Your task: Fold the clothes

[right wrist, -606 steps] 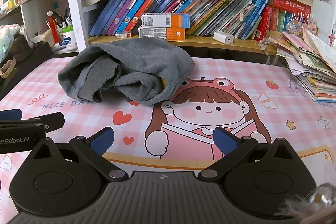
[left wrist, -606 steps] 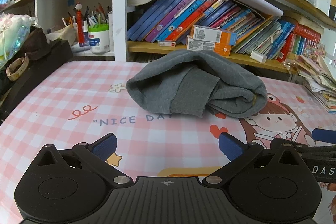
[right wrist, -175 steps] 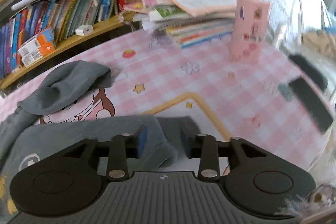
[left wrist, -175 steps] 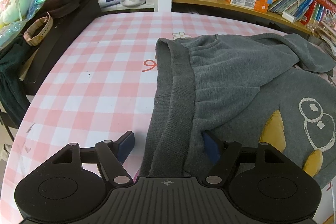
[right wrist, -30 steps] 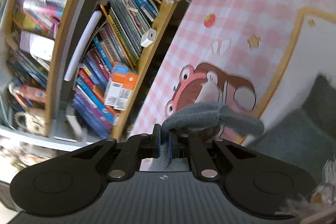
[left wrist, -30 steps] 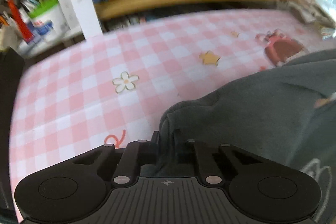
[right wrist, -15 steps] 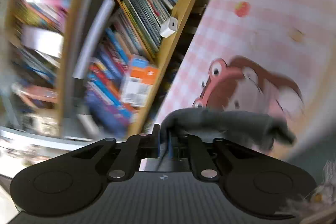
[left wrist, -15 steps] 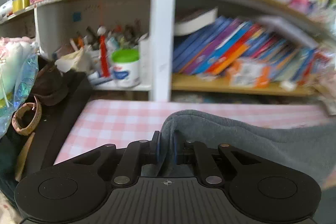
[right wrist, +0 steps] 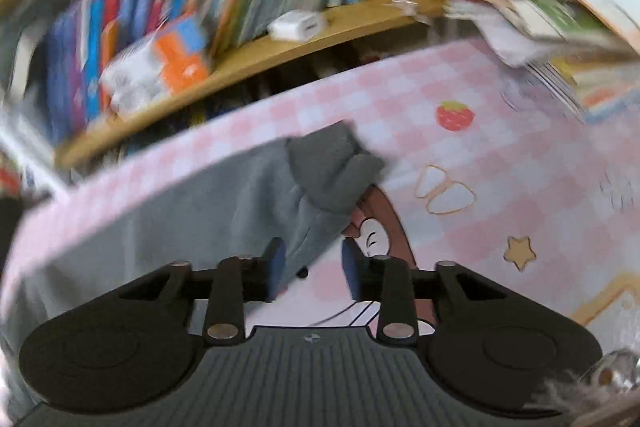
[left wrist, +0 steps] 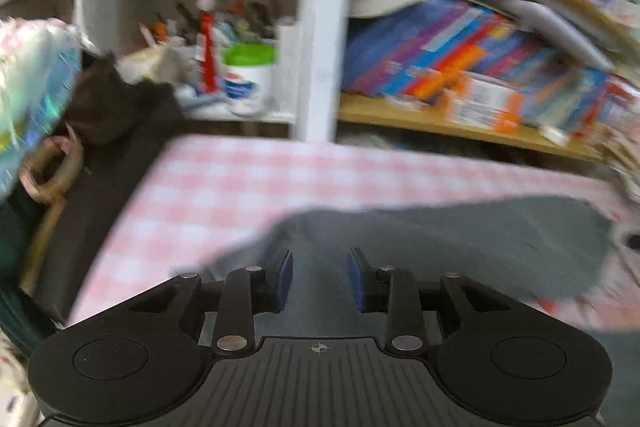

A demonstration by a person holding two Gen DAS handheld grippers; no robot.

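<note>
A grey sweatshirt (left wrist: 460, 239) lies spread on the pink checked table cover (left wrist: 248, 187). My left gripper (left wrist: 320, 277) is open just above the near left part of the cloth, with nothing between its blue pads. In the right wrist view the sweatshirt (right wrist: 192, 223) lies flat to the left, with a bunched sleeve or cuff (right wrist: 336, 167) at its far right corner. My right gripper (right wrist: 311, 269) is open over the sweatshirt's right edge and holds nothing. Both views are motion-blurred.
A bookshelf with books and an orange box (left wrist: 480, 103) stands behind the table. A white tub with a green lid (left wrist: 248, 75) and pens sit at the back left. Dark bags (left wrist: 100, 131) lie left of the table. A stack of magazines (right wrist: 560, 19) sits at the right.
Both grippers were shut on the sweatshirt's edge and lifted it; now both have opened and let go, and the sweatshirt lies flat on the table.
</note>
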